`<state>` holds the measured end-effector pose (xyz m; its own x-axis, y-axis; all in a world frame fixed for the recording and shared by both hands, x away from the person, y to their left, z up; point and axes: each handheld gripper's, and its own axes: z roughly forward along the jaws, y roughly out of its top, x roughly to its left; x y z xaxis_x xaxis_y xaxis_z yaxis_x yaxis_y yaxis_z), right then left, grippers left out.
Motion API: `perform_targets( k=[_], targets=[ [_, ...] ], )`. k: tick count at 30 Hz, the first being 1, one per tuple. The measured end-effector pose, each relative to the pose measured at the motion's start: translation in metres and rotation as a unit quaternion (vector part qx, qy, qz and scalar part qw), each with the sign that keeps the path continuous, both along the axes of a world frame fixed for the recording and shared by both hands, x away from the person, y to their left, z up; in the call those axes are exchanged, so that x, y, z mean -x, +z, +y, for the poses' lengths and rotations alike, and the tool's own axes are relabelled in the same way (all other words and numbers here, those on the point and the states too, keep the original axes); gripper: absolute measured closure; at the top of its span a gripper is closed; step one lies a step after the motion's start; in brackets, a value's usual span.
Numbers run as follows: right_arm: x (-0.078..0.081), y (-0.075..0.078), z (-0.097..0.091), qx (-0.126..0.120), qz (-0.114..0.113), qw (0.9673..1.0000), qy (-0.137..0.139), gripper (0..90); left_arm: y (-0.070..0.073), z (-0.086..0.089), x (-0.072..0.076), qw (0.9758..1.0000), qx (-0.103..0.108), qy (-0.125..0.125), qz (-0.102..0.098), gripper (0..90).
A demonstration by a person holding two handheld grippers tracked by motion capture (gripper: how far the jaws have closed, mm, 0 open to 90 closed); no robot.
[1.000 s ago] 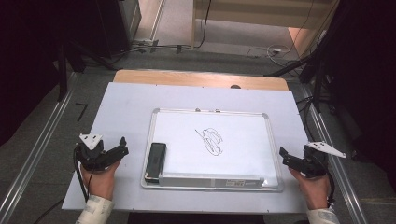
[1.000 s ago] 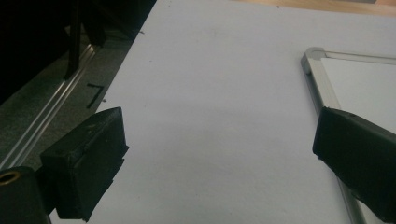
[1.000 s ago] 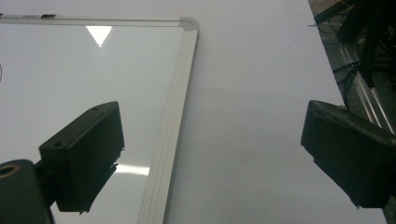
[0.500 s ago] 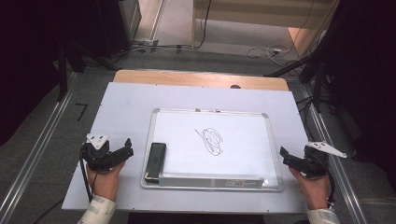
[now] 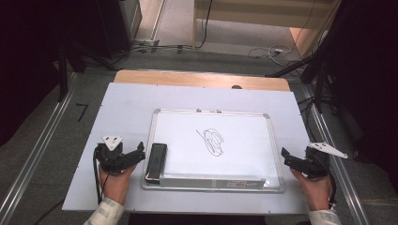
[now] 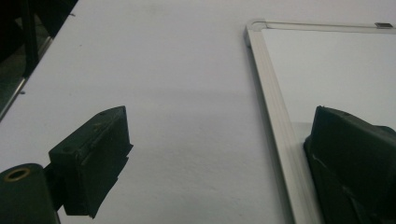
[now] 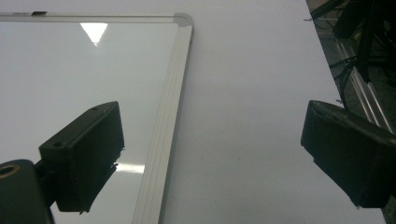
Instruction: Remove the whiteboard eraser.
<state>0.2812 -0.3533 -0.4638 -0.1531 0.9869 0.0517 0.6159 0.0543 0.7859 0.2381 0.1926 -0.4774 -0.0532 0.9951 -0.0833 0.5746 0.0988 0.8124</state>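
Left gripper (image 5: pixel 139 151): lying low over the table (image 5: pixel 122 108) just beside the whiteboard's left edge, its tips pointing toward the eraser. In the left gripper view (image 6: pixel 219 154) its jaws are standing wide apart, released, gripping nothing; one jaw is hanging over bare table, the other over the board's frame.

Right gripper (image 5: pixel 285 153): sitting at the whiteboard's right edge, near the lower right corner, tips pointing toward the frame. In the right gripper view (image 7: pixel 210 154) the jaws are spread wide, released; one is hanging over the white surface, the other over the table, with the frame running between them.

Eraser (image 5: pixel 156 161): a dark block lying flat on the whiteboard's left end, long side running along the frame, close to the left gripper's tips but not touching them as far as the high view is showing.

Whiteboard (image 5: pixel 244 136): lying flat at the middle of the table, silver-framed; corners showing in both gripper views (image 6: pixel 327 60) (image 7: pixel 70 60).

Scribble (image 5: pixel 212 140): black looping marks sitting near the centre of the board, well apart from the eraser and both grippers.

Hands: the left hand (image 5: pixel 114 180) and right hand (image 5: pixel 315 190) are each holding a gripper from the near edge.
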Motion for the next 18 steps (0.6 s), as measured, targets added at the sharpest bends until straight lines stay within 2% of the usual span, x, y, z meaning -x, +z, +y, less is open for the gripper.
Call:
perform_targets(
  k=[8,18],
  targets=[
    [0.0,0.0,0.001,0.002,0.002,1.0,-0.001,4.8,-0.002,-0.021,-0.001,0.9996,-0.003,-0.023,0.013,6.8],
    [-0.001,-0.001,0.001,0.005,0.003,1.0,0.0,4.9,-0.004,-0.032,-0.002,0.999,0.003,-0.04,0.019,7.8]
  ],
)
